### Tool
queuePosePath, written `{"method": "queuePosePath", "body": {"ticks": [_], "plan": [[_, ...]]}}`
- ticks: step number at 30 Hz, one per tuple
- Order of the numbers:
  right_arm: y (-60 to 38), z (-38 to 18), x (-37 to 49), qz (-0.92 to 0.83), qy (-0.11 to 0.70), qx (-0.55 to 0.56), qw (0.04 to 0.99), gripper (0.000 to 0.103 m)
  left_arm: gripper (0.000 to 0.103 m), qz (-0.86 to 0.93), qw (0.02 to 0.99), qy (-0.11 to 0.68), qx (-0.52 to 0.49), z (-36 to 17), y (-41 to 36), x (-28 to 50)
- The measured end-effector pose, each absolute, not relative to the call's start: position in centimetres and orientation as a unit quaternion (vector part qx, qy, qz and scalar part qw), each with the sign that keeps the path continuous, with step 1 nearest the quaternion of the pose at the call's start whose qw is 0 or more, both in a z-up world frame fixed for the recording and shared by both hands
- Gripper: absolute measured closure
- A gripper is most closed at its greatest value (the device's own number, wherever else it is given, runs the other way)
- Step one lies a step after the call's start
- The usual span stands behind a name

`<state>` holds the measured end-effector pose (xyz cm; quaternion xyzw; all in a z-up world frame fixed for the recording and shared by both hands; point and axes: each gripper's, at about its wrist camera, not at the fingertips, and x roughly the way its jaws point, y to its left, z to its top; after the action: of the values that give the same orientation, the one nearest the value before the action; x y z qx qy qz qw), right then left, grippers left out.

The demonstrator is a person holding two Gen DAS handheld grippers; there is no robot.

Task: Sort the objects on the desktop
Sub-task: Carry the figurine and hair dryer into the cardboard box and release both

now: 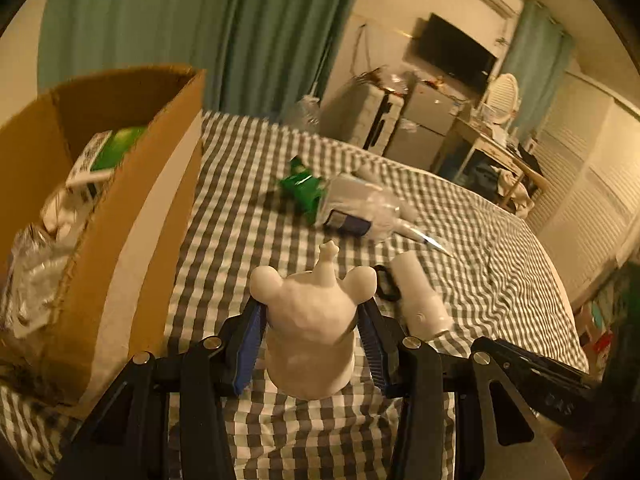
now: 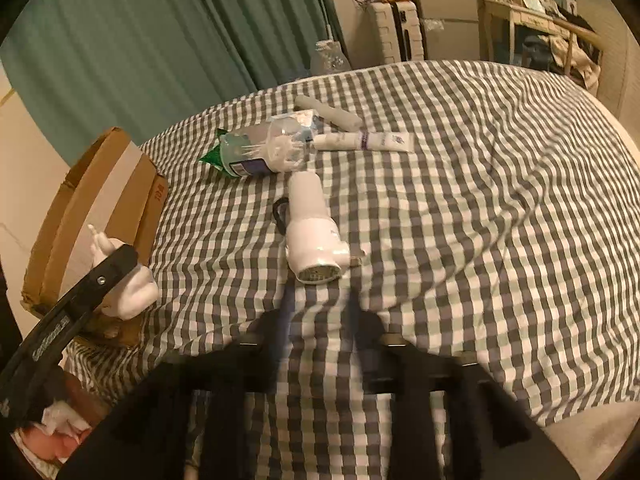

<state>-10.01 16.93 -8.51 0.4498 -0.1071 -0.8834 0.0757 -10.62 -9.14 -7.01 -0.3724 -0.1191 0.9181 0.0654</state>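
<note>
On the checked bedspread [image 2: 460,200], a grey-and-white gingham that covers the whole bed, the task's things lie scattered under dim warm light. Nearest in the left wrist view, the left gripper [image 1: 314,312] is clamped on a white figurine [image 1: 310,320], its blue-lined jaws pressing both sides. At 10 o'clock from it stands an open cardboard box [image 1: 132,216], its contents partly hidden by the near wall; a green-and-white package [image 1: 108,152] shows inside.

In the right wrist view the right gripper [image 2: 320,300] is motion-blurred, so I cannot tell how its jaws stand. Just beyond it at 12 o'clock lies a white bottle [image 2: 314,236] on its side, with a black loop at its left. Farther at 11 o'clock lies a clear plastic bag [image 2: 268,152] over a green wrapper [image 2: 214,154], then a white tube [image 2: 360,142] at 12 o'clock and a pale roll [image 2: 328,114] behind it.

Past the bed hang teal curtains [image 2: 160,40]; a suitcase [image 2: 394,32], a grey cabinet [image 2: 448,16] and a cluttered desk [image 2: 532,12] stand along the far wall, and a dark television [image 1: 454,54] hangs above.
</note>
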Motion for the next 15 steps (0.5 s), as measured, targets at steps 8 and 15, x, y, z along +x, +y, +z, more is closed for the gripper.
{"method": "queuePosePath", "body": {"ticks": [8, 15], "plan": [[16.7, -9.3, -12.8, -0.898, -0.094, 0.422, 0.076, 0.036, 0.057, 0.914, 0.061, -0.122, -0.381, -8.4, -9.1, -11.1], [16.0, -11.6, -16.4, -0.893, -0.084, 0.437, 0.073, 0.035, 0.057, 0.899, 0.042, -0.113, -0.421, -10.1, -9.0, -12.0]]}}
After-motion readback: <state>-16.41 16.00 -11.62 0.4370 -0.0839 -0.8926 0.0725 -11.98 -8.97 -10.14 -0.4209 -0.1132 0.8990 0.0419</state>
